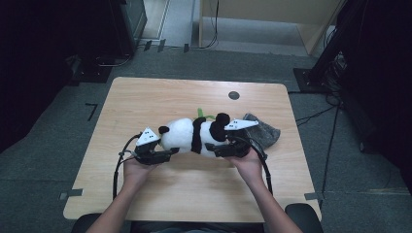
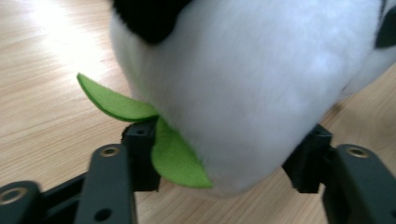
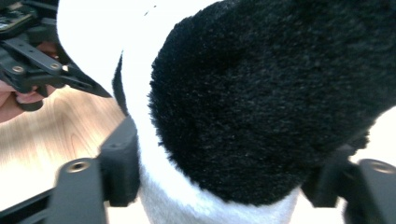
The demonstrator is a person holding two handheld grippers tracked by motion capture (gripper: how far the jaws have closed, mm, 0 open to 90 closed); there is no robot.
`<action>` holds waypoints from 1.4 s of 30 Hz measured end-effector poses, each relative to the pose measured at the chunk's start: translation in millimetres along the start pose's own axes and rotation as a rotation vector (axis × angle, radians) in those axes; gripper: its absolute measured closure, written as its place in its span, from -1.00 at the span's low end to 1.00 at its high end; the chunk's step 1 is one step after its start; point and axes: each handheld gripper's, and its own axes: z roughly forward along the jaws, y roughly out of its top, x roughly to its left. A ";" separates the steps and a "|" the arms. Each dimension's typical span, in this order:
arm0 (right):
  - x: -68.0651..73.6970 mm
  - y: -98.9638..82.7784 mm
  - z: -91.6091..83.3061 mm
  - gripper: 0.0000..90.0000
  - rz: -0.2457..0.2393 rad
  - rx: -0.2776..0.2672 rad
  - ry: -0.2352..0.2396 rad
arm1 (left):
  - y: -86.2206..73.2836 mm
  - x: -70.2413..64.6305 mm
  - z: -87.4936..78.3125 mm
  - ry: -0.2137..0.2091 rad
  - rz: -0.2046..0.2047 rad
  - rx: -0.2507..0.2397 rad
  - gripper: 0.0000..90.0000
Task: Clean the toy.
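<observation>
1. Left gripper (image 1: 165, 154) is clenching the white head end of the plush panda (image 1: 197, 136), a green felt leaf (image 2: 175, 158) lying against one jaw.
2. Panda is lying on its side mid-table (image 1: 145, 97), nearer the front edge.
3. Right gripper (image 1: 218, 148) is grasping the panda's black-and-white rear end.
4. Grey cloth (image 1: 265, 130) is sitting toward the right edge.

A laboratory or recording room. A single pale wooden bench (image 1: 145, 97) stands on grey carpet (image 1: 43, 145) marked with strips of tape (image 1: 72, 193) at the bench corners. Dark equipment stands (image 1: 340, 39) and black cabinets (image 1: 126, 24) line the sides, and loose cables (image 1: 316, 115) run across the floor. A light wooden partition (image 1: 272, 14) closes the far side.
</observation>
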 end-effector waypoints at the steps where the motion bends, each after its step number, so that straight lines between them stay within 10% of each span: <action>1: -1.8 -0.4 0.4 -0.54 0.005 -0.006 0.003 | 0.7 1.8 -1.5 -0.012 -0.019 -0.006 0.03; 14: -15.0 -10.1 -4.7 -0.56 0.013 -0.041 0.050 | 6.0 36.3 -33.2 -0.049 -0.221 -0.102 0.29; 18: -4.1 -13.3 3.3 -0.54 -0.049 -0.029 0.090 | 7.5 37.7 -37.3 -0.103 -0.242 -0.125 0.28; 23: 7.0 -15.4 13.5 -0.44 -0.114 -0.014 0.023 | 4.3 34.4 -23.9 -0.157 -0.284 -0.075 0.17; 30: 2.1 -15.6 11.6 -0.34 -0.062 0.017 0.000 | 4.5 31.3 -18.1 -0.112 -0.247 -0.060 -0.29; 42: -1.7 -9.5 3.7 -0.31 -0.026 -0.021 0.006 | 2.3 29.7 -18.2 -0.025 -0.221 -0.026 -0.39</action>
